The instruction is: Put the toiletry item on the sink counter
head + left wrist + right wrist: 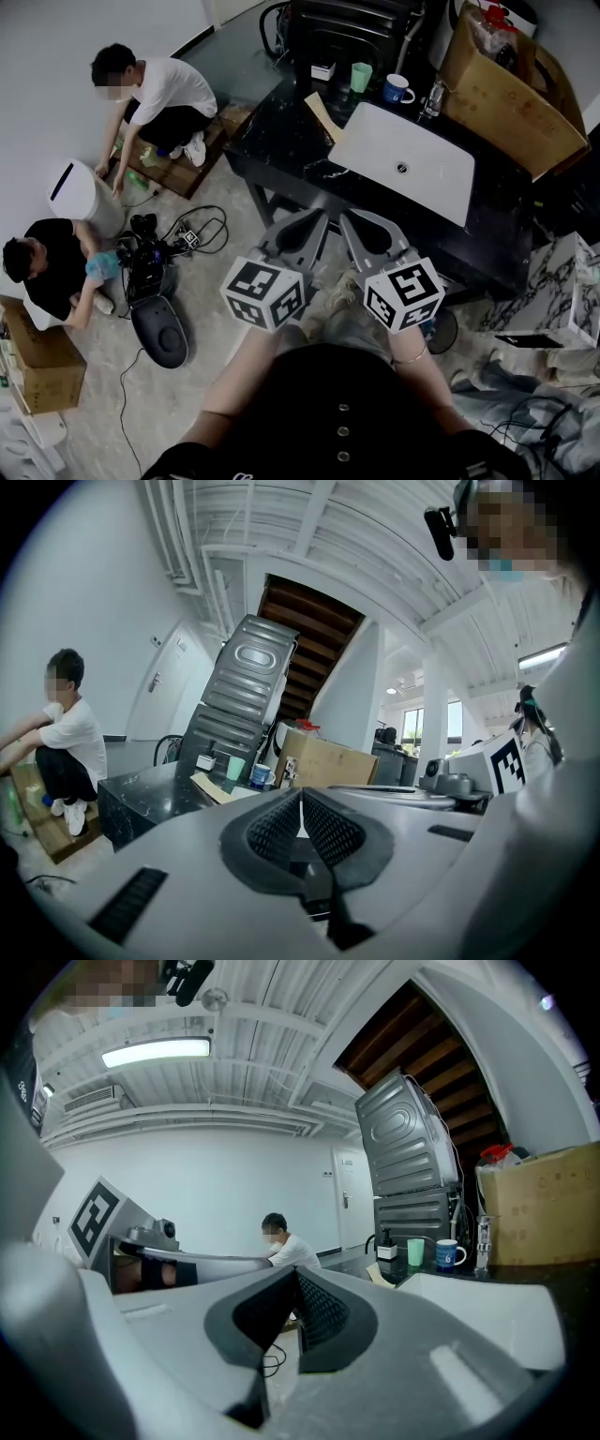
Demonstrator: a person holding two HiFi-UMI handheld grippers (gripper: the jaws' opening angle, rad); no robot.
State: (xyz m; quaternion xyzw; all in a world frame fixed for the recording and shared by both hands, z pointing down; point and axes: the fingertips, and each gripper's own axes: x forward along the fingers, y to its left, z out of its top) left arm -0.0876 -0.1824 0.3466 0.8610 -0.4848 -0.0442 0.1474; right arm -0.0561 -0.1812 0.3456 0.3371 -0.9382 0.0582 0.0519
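Note:
The black marble sink counter (281,141) with its white basin (427,173) stands ahead of me. At its back stand a small white-labelled pump bottle (323,69), a green cup (361,76) and a blue mug (397,90); the right gripper view shows the same bottle (385,1248), cup (415,1252) and mug (449,1254). My left gripper (319,217) and right gripper (349,219) hover side by side short of the counter's near edge, tips pointing at it. Both are shut, pads together, with nothing between them (300,795) (297,1279).
A tan cardboard strip (323,114) lies left of the basin, a faucet (434,97) behind it. A large cardboard box (506,89) fills the counter's right end. Two people sit on the floor at left among cables (192,234), a white bin (80,192) and boxes.

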